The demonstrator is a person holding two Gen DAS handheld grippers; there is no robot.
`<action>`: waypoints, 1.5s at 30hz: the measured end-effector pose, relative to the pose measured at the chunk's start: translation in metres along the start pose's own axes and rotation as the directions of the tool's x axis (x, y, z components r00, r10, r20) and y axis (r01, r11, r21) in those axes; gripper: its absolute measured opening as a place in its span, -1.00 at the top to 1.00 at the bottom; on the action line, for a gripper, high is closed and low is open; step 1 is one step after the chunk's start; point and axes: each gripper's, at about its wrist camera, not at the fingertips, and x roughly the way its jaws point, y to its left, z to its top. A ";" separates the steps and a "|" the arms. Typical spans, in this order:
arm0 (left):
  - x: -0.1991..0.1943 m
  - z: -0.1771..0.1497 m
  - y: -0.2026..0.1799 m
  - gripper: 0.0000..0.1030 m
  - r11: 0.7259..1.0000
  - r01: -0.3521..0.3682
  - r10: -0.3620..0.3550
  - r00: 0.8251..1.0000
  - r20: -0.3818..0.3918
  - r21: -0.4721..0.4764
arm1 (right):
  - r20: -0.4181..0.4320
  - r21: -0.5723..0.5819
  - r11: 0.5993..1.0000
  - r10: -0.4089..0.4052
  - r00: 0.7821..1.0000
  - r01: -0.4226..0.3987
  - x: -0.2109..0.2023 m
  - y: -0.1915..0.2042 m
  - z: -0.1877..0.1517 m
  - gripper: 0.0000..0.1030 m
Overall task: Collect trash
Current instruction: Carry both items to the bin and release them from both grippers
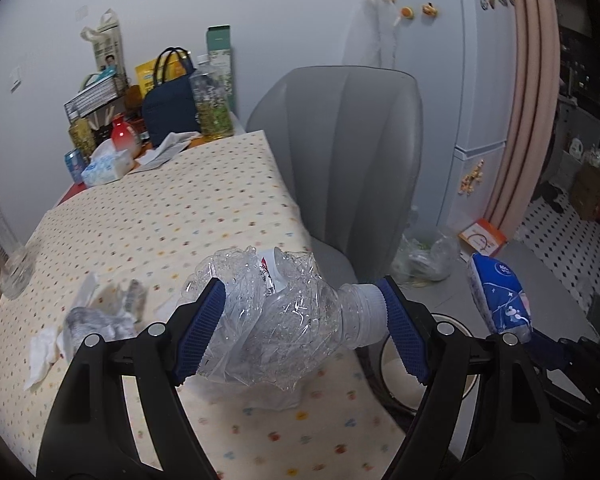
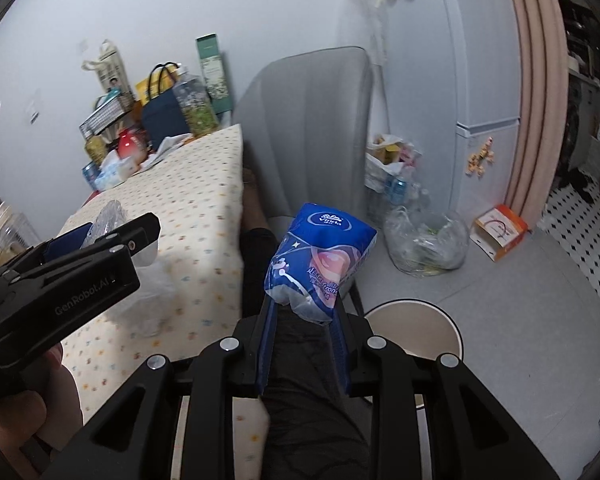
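I have a piece of trash in each hand, so this is the carry step, between picking up and dropping. My left gripper [image 1: 304,328] has its jaws clamped end to end on a crushed clear plastic bottle [image 1: 284,312], white cap against the right pad, held just above the near edge of the desk [image 1: 172,216]. My right gripper [image 2: 304,344] has its jaws pinched on the lower end of a blue tissue pack [image 2: 320,256], raised off the right side of the desk, over the floor.

The likely target is the clear trash bag [image 2: 428,244] standing open on the floor, far right of the grey chair [image 2: 312,128]. The next move, I judge, calls for swinging both loads out past the round stool [image 2: 416,324] and releasing over that opening.

More remains: crumpled wrappers and tissue [image 1: 88,320] lie on the near left of the dotted tablecloth. At the far end stand a tissue box [image 1: 108,166], a navy bag [image 1: 168,108] and a bottle. A white fridge [image 1: 488,80] with magnets stands on the right.
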 end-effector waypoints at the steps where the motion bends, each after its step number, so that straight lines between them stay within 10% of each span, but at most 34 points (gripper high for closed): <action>1: 0.003 0.002 -0.006 -0.51 1.000 0.006 -0.006 1.000 -0.003 0.007 | -0.002 0.006 1.000 -0.004 1.000 0.004 0.002 -0.004 0.000 0.48; 19: 0.072 0.017 -0.077 -0.51 0.993 0.086 -0.080 0.994 -0.078 0.083 | -0.063 0.106 0.989 -0.093 0.994 0.100 0.055 -0.077 0.012 0.47; 24: 0.084 0.015 -0.084 -0.51 0.993 0.078 -0.068 0.992 -0.103 0.091 | -0.047 0.105 0.987 -0.120 0.992 0.125 0.068 -0.086 0.013 -0.12; 45: 0.086 0.006 -0.170 -0.53 0.958 0.198 -0.165 0.972 -0.167 0.205 | -0.038 0.256 0.930 -0.264 0.964 0.264 0.037 -0.184 -0.011 -0.38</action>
